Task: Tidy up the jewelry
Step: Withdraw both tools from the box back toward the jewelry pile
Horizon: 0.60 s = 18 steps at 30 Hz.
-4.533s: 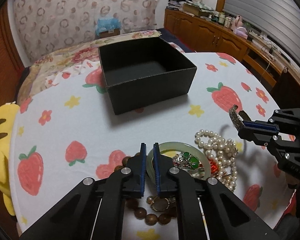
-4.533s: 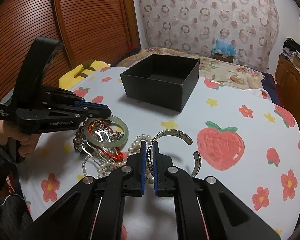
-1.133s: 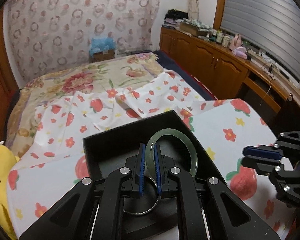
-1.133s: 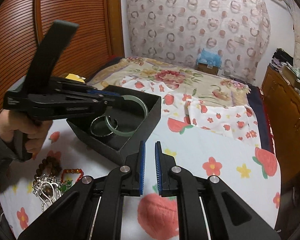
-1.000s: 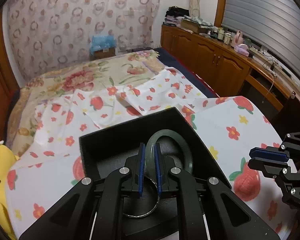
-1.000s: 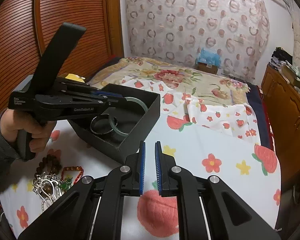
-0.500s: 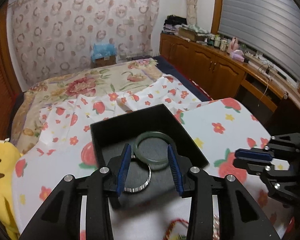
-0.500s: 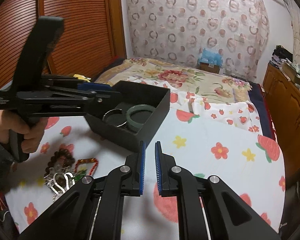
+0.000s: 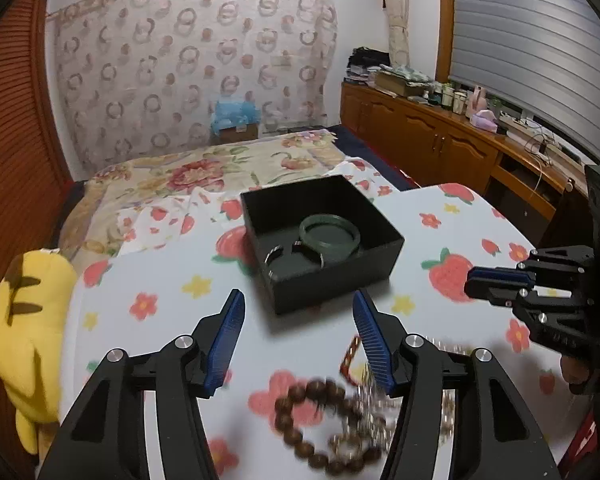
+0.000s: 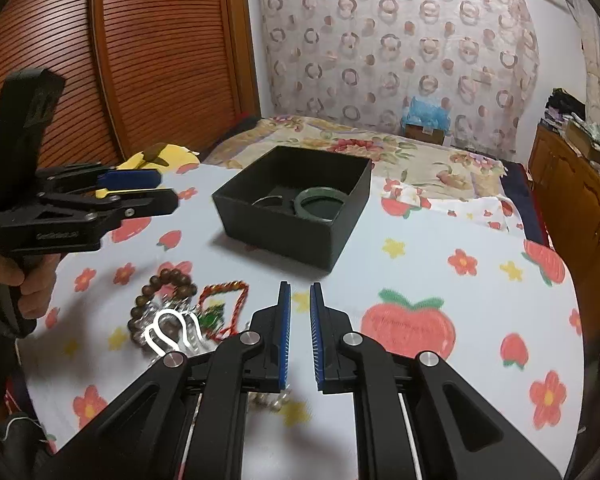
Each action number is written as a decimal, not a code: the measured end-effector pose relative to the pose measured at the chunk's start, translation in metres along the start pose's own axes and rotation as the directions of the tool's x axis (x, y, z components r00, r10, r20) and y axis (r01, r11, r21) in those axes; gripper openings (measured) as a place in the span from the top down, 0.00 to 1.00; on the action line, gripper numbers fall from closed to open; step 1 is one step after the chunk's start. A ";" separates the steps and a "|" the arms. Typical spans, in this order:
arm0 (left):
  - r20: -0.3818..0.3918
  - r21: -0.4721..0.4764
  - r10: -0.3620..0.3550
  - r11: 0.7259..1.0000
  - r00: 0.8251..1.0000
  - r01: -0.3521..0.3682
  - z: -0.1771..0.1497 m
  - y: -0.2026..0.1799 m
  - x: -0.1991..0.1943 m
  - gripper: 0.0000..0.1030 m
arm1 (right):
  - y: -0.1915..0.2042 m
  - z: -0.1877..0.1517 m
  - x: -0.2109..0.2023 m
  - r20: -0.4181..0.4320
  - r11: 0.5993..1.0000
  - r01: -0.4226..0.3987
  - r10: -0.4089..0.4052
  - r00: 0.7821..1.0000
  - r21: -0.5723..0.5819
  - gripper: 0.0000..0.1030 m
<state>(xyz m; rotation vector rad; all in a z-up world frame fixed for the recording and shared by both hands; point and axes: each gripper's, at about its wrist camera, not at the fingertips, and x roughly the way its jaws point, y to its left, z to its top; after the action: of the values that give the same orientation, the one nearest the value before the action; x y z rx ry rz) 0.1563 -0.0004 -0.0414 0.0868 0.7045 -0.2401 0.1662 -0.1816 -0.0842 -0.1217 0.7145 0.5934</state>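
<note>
A black open box (image 9: 384, 236) (image 10: 352, 216) stands on the strawberry-print tablecloth. In it lie a green jade bangle (image 9: 329, 232) (image 10: 319, 202) and a silver cuff bracelet (image 9: 274, 255) (image 10: 265, 201). My left gripper (image 9: 298, 338) is open and empty, held above the table in front of the box; it also shows in the right wrist view (image 10: 148, 188). Under it lies a heap with a brown bead bracelet (image 9: 320, 420) (image 10: 162, 284), a red cord necklace (image 10: 224, 308) and silver pieces. My right gripper (image 10: 299, 332) has its jaws nearly closed with nothing between them; it shows at the right of the left wrist view (image 9: 476, 280).
A yellow plush toy (image 9: 28, 328) lies at the table's left edge. A bed with a floral cover (image 9: 188, 172) lies behind the table. A wooden cabinet (image 9: 440, 140) runs along the right wall. A slatted wooden door (image 10: 140, 60) is at the left.
My left gripper opened and let the jade bangle go into the box, then drew back and up toward the jewelry heap. My right gripper stayed nearly closed and empty.
</note>
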 end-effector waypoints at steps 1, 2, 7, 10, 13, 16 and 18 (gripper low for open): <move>0.001 -0.001 0.002 1.000 1.000 -0.002 -0.004 0.000 -0.004 0.45 | 0.001 -0.002 -0.001 0.001 1.000 0.000 0.000 1.000 0.002 0.88; 0.004 -0.001 0.006 1.000 1.000 -0.006 -0.008 -0.001 -0.008 0.44 | 0.003 -0.005 -0.003 0.000 1.000 0.004 -0.004 1.000 0.004 0.88; 0.010 0.013 0.031 0.999 0.999 -0.032 -0.030 -0.009 -0.026 0.42 | 0.010 -0.018 -0.011 -0.002 1.000 0.010 -0.010 1.000 0.010 0.88; 0.010 0.009 0.031 0.999 0.999 -0.032 -0.040 -0.013 -0.031 0.42 | 0.014 -0.024 -0.016 -0.004 1.000 0.015 -0.015 1.000 0.007 0.88; 0.008 -0.003 0.022 1.000 1.000 -0.022 -0.052 -0.016 -0.037 0.42 | 0.014 -0.031 -0.021 -0.004 1.000 0.016 -0.016 1.000 0.017 0.86; -0.013 -0.025 0.006 1.000 1.000 -0.006 -0.064 -0.017 -0.037 0.42 | 0.014 -0.040 -0.023 -0.013 0.999 0.019 -0.019 1.000 0.027 0.86; -0.029 -0.028 0.001 1.000 1.000 -0.002 -0.071 -0.019 -0.036 0.42 | 0.013 -0.044 -0.023 -0.020 0.999 0.019 -0.018 1.000 0.036 0.86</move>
<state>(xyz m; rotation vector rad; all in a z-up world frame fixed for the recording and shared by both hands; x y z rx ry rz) 0.0808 -0.0005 -0.0719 0.0639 0.7365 -0.2279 0.1191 -0.1947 -0.1014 -0.1008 0.7416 0.5624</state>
